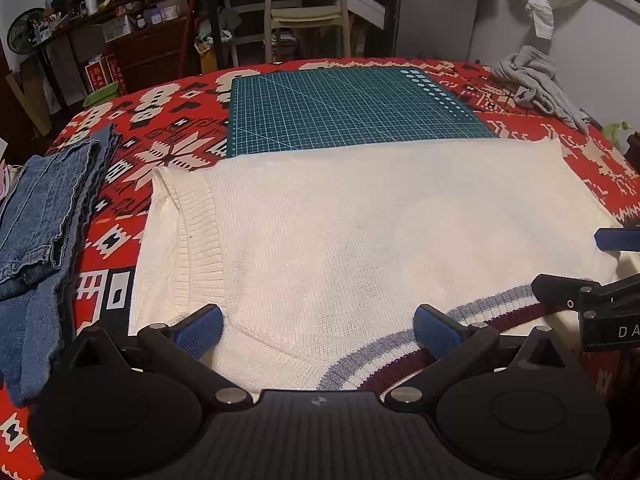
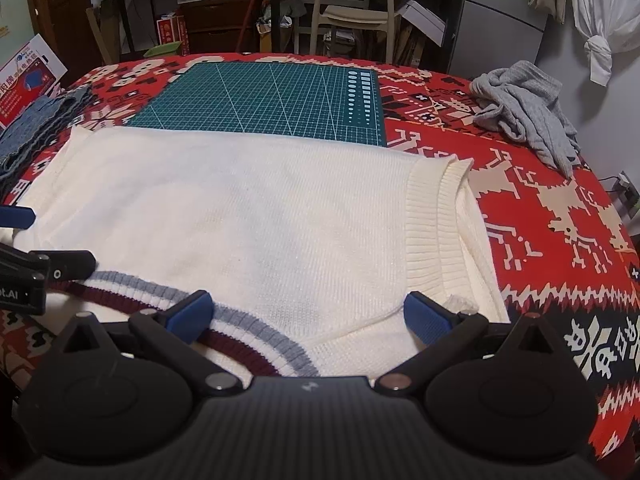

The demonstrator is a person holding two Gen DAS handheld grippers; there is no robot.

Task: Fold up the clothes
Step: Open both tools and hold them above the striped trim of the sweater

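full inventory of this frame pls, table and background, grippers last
knit sweater: 1, cream with blue and maroon striped neckband, spread flat on the near half of the table
cutting mat: 1, teal with grid, behind the sweater, its near edge under the sweater
denim garment: 1, blue, folded at the table's left edge
grey garment: 1, grey, crumpled at the far right of the table
tablecloth: 1, red with cream and black reindeer and snowflake pattern, covering the table
chair: 1, cream, beyond the table
knotted cloth: 1, white, hanging at the far right
cluttered shelves: dark, back left
left gripper: 1, black with blue pads, open over the neckband
right gripper: 1, same, open over the sweater's near edge
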